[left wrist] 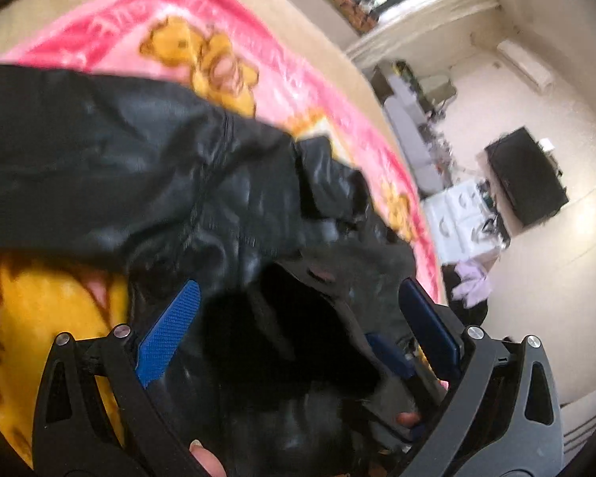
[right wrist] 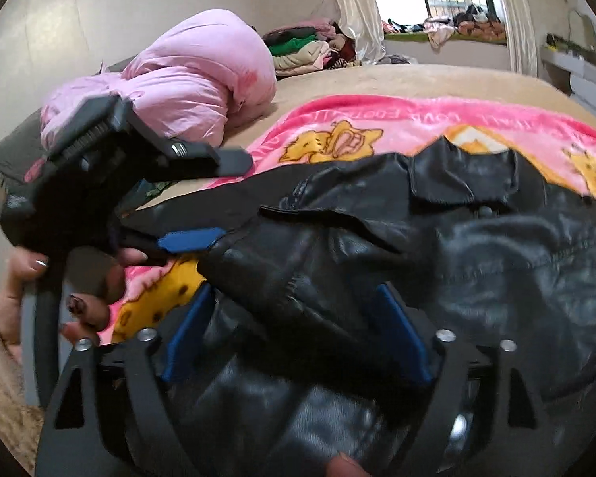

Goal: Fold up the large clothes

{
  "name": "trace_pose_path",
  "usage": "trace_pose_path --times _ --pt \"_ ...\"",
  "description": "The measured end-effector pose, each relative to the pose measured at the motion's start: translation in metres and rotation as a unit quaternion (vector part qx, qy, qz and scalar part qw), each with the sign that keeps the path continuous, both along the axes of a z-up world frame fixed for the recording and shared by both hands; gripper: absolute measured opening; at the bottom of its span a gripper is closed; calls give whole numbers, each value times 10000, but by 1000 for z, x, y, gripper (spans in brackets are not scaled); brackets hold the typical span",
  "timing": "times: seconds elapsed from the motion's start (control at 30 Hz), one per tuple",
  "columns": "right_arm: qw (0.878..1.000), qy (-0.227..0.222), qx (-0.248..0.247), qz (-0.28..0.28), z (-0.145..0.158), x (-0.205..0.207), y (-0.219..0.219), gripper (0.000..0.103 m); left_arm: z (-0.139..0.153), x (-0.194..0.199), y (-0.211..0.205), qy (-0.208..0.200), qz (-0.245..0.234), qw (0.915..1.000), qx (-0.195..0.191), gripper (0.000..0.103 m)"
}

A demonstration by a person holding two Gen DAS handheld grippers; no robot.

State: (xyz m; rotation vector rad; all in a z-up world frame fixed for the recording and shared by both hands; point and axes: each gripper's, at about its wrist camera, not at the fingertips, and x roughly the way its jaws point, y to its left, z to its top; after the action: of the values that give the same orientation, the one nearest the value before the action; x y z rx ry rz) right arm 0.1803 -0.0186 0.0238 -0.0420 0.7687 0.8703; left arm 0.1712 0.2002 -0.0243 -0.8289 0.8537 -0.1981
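Observation:
A black leather jacket (left wrist: 147, 167) lies bunched on a pink cartoon blanket (left wrist: 258, 71) on the bed. It also shows in the right wrist view (right wrist: 437, 238). My left gripper (left wrist: 298, 318) is open, its blue pads wide apart around a fold of the jacket. It shows in the right wrist view (right wrist: 202, 234) at the jacket's left edge. My right gripper (right wrist: 294, 326) is open, jacket leather lying between its blue pads without being clamped.
A pink puffer coat (right wrist: 186, 87) and a pile of clothes (right wrist: 310, 47) lie at the far side of the bed. The bed edge drops to the floor on the right, where white boxes (left wrist: 457, 214) and a black cabinet (left wrist: 524, 179) stand.

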Motion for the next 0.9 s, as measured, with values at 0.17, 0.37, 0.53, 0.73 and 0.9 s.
trace_pose_path --times 0.17,0.37,0.53,0.73,0.9 --pt "9981 138 346 -484 3 0 -41 88 -26 7 -17 443 -176 9988 123 94" --pt "9896 355 643 -1235 -1 6 -97 87 -33 9 -20 501 -45 9987 109 93" --pt "9818 235 605 -1784 0 6 -136 82 -27 10 -19 409 36 9989 236 70" --pt "9735 160 609 -2197 1 11 -164 81 -24 18 -24 350 27 9978 568 38" --pt "9686 130 583 -2414 -1 17 -181 77 1 23 -37 -63 -72 9930 1175 33"
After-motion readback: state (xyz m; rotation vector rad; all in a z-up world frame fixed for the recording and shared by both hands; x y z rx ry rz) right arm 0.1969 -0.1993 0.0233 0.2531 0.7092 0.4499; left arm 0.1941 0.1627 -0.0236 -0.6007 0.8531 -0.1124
